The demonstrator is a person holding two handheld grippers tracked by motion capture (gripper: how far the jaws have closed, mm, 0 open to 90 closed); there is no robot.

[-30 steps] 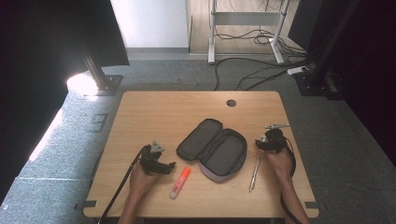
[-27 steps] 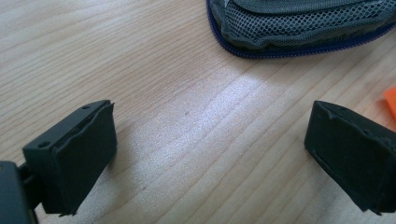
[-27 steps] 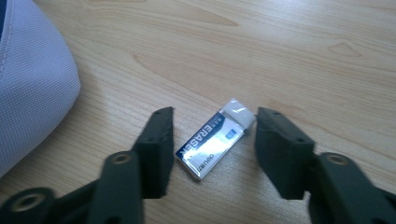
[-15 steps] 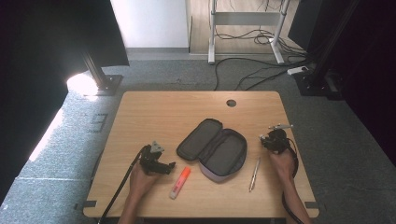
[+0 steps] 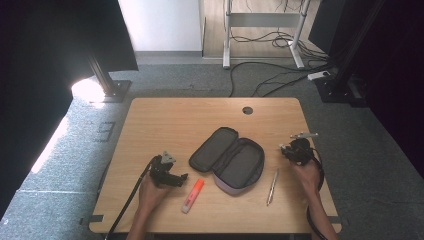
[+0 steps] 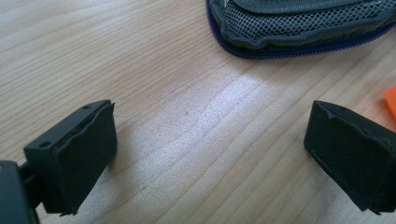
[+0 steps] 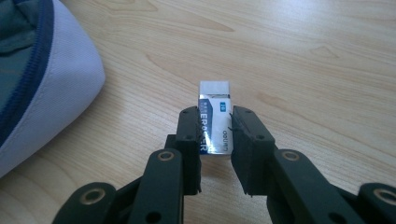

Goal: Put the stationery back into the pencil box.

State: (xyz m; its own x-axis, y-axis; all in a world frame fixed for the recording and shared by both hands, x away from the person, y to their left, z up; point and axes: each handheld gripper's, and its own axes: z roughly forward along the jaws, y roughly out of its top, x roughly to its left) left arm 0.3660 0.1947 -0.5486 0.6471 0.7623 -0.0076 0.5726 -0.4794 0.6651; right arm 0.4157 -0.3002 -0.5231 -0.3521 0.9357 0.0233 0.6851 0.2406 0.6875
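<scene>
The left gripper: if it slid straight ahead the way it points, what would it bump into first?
Probably the pencil case. The left gripper has its fingers open over bare table, and the case's mesh edge lies ahead, slightly off to one side.

Your worktop (image 5: 165, 120) is light wood, visible grain, satin sheen. Pencil case (image 5: 227, 159): grey cloth, mesh lining, blue zip edge. Eraser (image 7: 215, 122): white rubber in a glossy printed sleeve. Jaws are matt black plastic. Orange marker (image 5: 192, 195) looks smooth plastic.

Between the left jaws lies bare surface (image 6: 205, 140); the open pencil case (image 6: 299, 23) blocks ahead, the orange highlighter (image 6: 390, 100) beside. Left of the right jaws, the case stands near.
</scene>
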